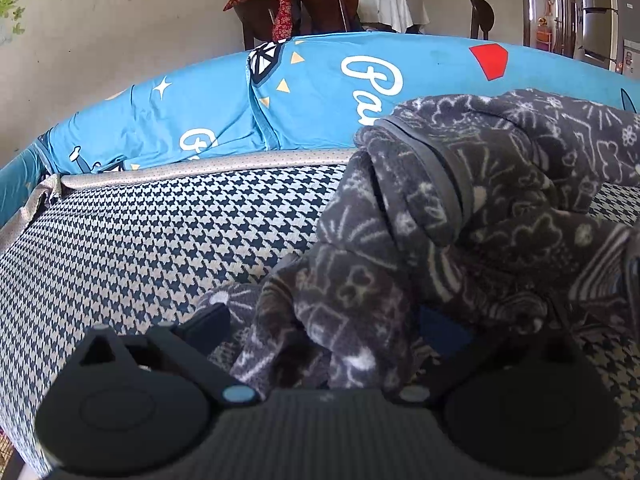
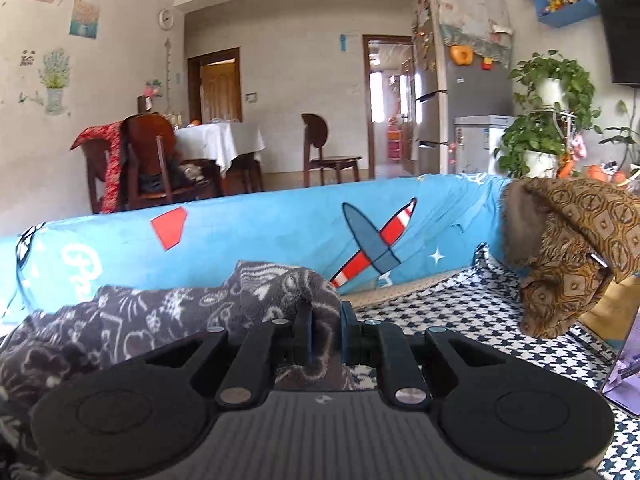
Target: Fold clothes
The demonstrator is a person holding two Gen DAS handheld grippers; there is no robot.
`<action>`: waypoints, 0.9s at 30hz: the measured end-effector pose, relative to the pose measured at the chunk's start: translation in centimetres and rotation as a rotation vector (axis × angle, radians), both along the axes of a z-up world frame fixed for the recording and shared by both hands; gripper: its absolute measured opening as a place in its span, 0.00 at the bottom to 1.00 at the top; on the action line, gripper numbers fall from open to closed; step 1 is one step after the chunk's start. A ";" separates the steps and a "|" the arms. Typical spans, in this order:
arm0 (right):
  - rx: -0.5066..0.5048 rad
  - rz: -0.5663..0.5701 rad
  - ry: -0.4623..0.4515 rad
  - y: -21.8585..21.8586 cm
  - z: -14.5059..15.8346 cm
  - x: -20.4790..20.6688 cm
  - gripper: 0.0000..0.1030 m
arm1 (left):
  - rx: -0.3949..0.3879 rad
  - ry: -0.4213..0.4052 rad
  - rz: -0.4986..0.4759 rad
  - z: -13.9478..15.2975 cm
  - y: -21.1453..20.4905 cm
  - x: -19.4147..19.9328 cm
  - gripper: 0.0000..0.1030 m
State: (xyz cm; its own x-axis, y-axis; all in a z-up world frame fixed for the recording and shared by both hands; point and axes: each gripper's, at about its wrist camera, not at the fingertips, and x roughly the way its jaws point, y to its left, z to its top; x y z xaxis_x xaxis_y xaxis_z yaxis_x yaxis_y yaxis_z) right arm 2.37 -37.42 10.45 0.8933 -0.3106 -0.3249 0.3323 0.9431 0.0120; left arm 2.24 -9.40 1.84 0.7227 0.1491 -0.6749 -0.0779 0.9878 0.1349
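Fleece point(image 1: 460, 216): one grey garment with a white doodle print, lying bunched on the houndstooth seat point(image 1: 140, 248) of a sofa. One fleece, two tongs, one brown patterned cushion point(image 2: 572, 256), and one blue printed cover point(image 1: 312, 92) over the sofa back are in view.

Left wrist view: the fleece fills the right half of the frame, its bulk heaped far and right of the left tongs point(image 1: 320, 344), with a twisted fold running down between the two fingers to the tongs' body. The left finger point(image 1: 208, 320) stands well out to the left of that fold; the right finger is mostly hidden behind cloth. The jaws are spread wide, and the fabric lies loose between them, not pinched.

Right wrist view: the fleece point(image 2: 168, 320) spreads left and near, rising to a ridge at the right tongs point(image 2: 326, 332). These jaws are drawn narrow, with a fold of fleece clamped between the pads. The cushion lies well apart at far right, on the seat.
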 end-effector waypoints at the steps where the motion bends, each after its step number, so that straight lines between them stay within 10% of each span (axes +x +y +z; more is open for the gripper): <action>1: -0.014 -0.024 -0.013 -0.2 0.1 0.3 0.13 | 0.006 -0.003 -0.001 0.0 -0.1 0.0 1.00; 27: 0.338 0.021 0.200 -7.8 -4.0 3.4 0.52 | -0.020 0.014 -0.008 -0.5 0.0 0.9 1.00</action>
State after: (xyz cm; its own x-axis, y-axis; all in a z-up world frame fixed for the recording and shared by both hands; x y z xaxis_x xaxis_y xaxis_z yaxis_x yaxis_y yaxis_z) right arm 5.80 -45.21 6.46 0.8069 -0.1381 -0.5743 0.3400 0.9037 0.2604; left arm 3.13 -9.44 1.30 0.7143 0.1294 -0.6878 -0.0679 0.9909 0.1159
